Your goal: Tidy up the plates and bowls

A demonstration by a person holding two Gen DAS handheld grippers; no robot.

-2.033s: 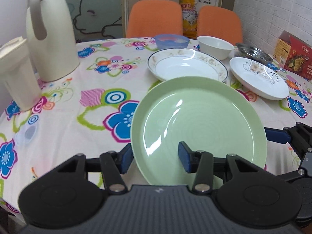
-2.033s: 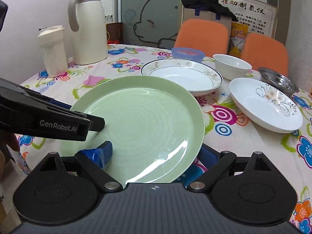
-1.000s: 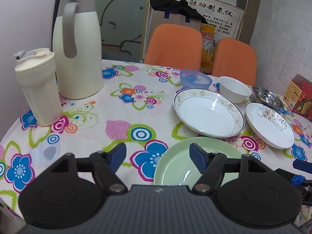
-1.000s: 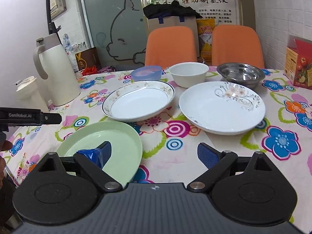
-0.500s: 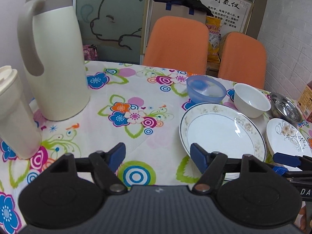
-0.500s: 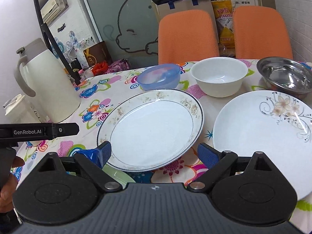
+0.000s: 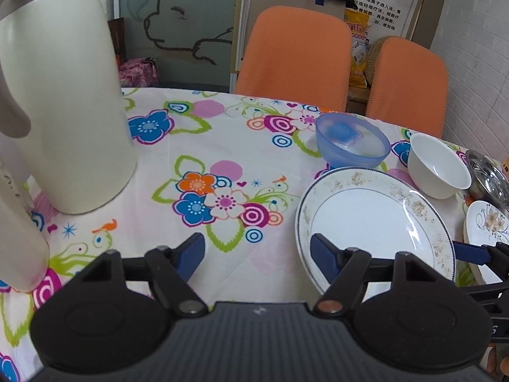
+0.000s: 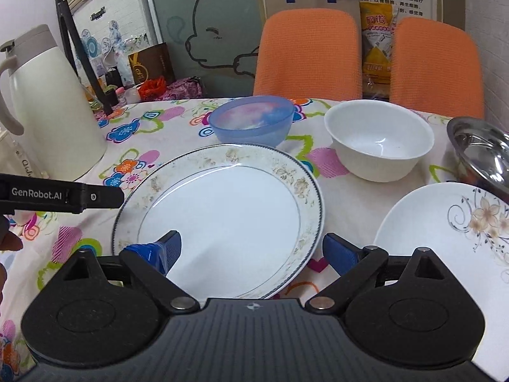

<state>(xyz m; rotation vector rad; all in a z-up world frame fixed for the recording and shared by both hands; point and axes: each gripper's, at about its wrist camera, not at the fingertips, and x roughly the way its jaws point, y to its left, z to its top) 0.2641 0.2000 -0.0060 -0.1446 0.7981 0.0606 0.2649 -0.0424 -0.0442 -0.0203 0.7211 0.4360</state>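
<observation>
A white plate with a brown floral rim (image 8: 222, 210) lies on the flowered tablecloth. My right gripper (image 8: 253, 251) is open over its near edge, left finger above the plate, right finger just past its rim. My left gripper (image 7: 256, 256) is open too, its right finger at the left rim of the same plate (image 7: 375, 222). Behind the plate stand a blue plastic bowl (image 8: 251, 121), a white bowl (image 8: 378, 140) and a steel bowl (image 8: 480, 149). A white plate with a flower print (image 8: 445, 232) lies to the right. Nothing is held.
A tall cream jug (image 7: 63, 111) and a cream cup (image 7: 16, 238) stand at the table's left. Two orange chairs (image 8: 308, 51) are behind the table. The left gripper's body (image 8: 63, 195) and a hand (image 8: 6, 245) show at the left in the right wrist view.
Both grippers have left the green plate and moved forward over the table to the floral-rimmed plate. The green plate has dropped out of view below.
</observation>
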